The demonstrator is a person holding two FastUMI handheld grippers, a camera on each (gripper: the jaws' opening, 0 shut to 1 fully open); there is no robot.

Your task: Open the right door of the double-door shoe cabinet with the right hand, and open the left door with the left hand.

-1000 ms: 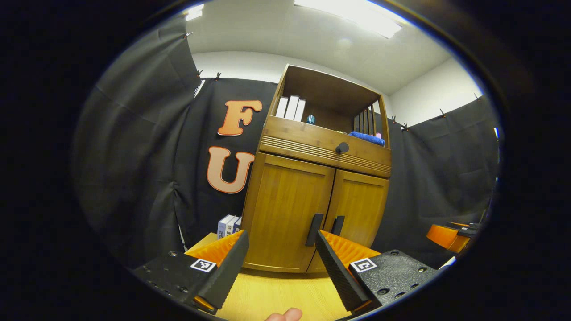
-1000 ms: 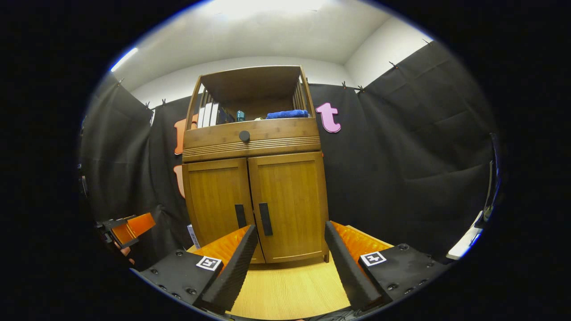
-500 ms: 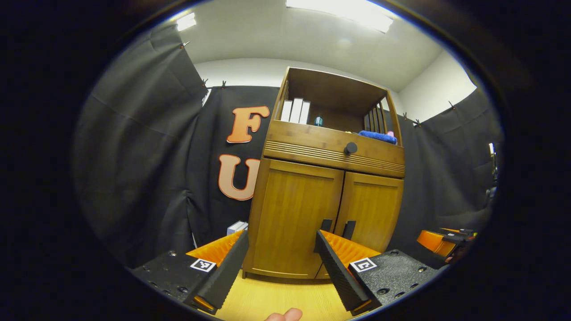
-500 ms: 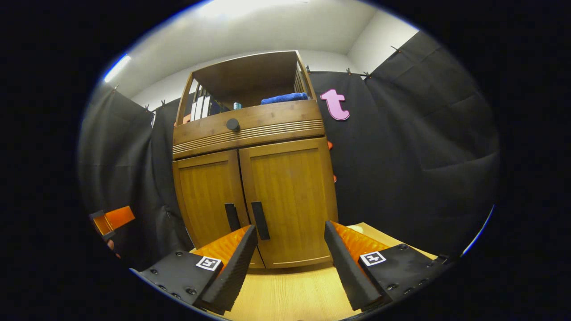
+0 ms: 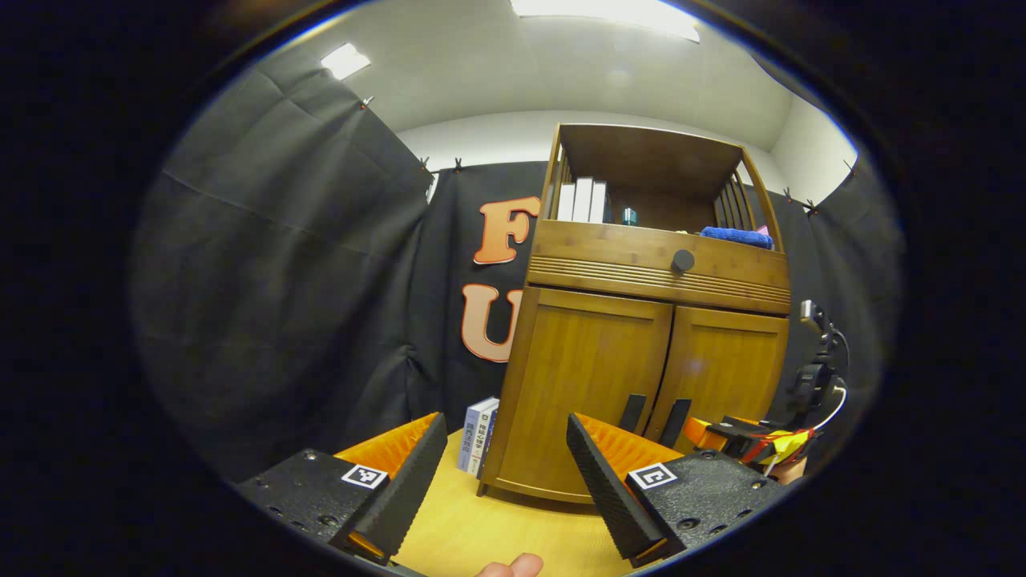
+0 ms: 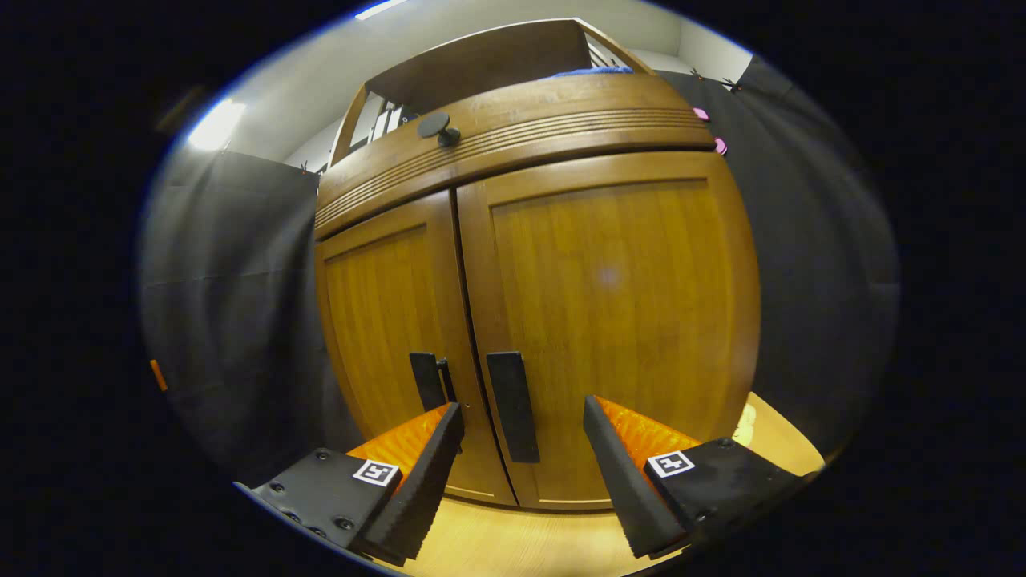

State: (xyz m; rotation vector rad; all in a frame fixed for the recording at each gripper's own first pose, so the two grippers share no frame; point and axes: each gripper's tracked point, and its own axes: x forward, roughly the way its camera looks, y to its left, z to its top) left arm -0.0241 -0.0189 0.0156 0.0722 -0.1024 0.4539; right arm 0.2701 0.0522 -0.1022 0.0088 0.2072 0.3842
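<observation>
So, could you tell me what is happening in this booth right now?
A person holding two grippers is about to open a wooden shoe cabinet. The right gripper is open and close to the right door's handle, not gripping it. The left gripper is open and farther from the cabinet. Both doors look shut.

- My right tool (image 5: 725, 429) is partly hidden behind my left tool's finger in the left gripper view.
- The books (image 5: 478, 434) beside the shoe cabinet (image 5: 641, 336): titles too small to tell.
- The cabinet's top shelf is cut off in the right gripper view.
</observation>
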